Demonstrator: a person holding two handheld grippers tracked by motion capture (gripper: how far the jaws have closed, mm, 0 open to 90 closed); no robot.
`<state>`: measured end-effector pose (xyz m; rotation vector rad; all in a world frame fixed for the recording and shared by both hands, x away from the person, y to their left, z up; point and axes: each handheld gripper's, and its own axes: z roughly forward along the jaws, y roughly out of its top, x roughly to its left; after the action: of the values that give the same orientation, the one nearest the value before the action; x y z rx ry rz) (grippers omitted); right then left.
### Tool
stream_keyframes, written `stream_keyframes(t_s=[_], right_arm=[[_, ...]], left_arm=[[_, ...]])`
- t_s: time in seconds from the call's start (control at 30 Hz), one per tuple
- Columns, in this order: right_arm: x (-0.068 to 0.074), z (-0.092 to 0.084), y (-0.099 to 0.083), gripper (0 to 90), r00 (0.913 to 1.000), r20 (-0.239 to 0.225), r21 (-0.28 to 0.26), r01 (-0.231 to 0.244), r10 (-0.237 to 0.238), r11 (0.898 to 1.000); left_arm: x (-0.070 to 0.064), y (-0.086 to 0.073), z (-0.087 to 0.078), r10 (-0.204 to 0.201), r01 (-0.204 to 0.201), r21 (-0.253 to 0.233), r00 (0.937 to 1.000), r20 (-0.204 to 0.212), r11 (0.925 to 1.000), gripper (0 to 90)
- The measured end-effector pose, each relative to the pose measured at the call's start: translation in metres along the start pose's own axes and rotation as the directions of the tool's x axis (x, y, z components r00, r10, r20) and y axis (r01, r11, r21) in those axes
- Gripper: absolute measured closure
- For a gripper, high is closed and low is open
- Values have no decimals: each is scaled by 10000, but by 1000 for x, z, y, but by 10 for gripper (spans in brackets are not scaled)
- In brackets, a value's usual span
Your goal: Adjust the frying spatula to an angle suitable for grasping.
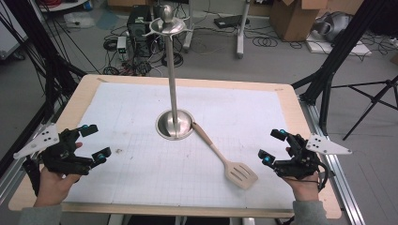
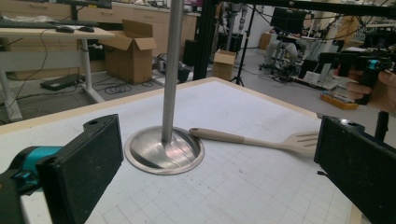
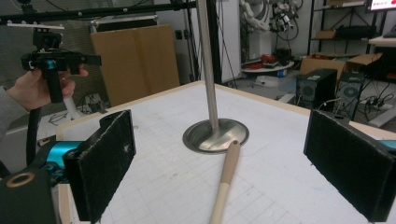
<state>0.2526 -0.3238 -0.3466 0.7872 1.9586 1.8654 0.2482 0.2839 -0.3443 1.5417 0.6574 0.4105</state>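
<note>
Beige and slotted, the spatula [image 1: 225, 157] lies flat on the gridded mat [image 1: 141, 164], and we find it at about 4 o'clock from the base of the steel stand [image 1: 174, 124]. Its handle tip touches the rim of that base; its blade points toward the near right edge of the table [image 1: 84, 89]. We hold 2 grippers. The left gripper [image 1: 94, 140] sits at 8 o'clock from the stand, well apart from the spatula, jaws spread with nothing between them. The right gripper [image 1: 272, 146] sits at 4 o'clock, near the blade but not touching it, jaws likewise released and empty. In the right gripper view, the spatula handle [image 3: 225, 182] runs up between the 2 jaws toward the stand.
</note>
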Motion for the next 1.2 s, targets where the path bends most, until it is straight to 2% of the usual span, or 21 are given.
stream_keyframes(t_s=[0.07,0.23,0.43,0.63,0.7,0.8,1.1,1.2], right_arm=[[-1,-1,-1,78,10000,-35,118,-24,24,9999],[-1,-4,-1,78,9999,100,10,-111,111,9999],[0,-4,-2,78,9988,430,44,-254,252,9997],[3,-1,-1,79,9979,529,132,-367,360,9992],[3,1,-1,79,9982,512,203,-323,313,9993],[3,8,-2,151,9995,291,527,-107,92,9986],[2,27,-4,161,9999,127,1163,-100,86,9932],[1,37,-6,198,9999,91,1433,-102,90,9896]], left_arm=[[0,-2,0,-54,54,-4,10000,-53,10000,17],[0,-3,1,-117,116,-92,9999,-104,9999,18],[3,-7,6,-190,191,99,9998,-109,9998,18],[3,-8,8,-169,169,205,9999,-38,9996,18],[3,-7,7,-170,171,164,9998,-33,9997,18],[3,-9,5,-262,263,182,9996,-63,9995,18],[3,-11,-4,-322,328,233,9992,-255,9992,18],[3,-13,-8,-335,345,296,9988,-346,9990,18]])
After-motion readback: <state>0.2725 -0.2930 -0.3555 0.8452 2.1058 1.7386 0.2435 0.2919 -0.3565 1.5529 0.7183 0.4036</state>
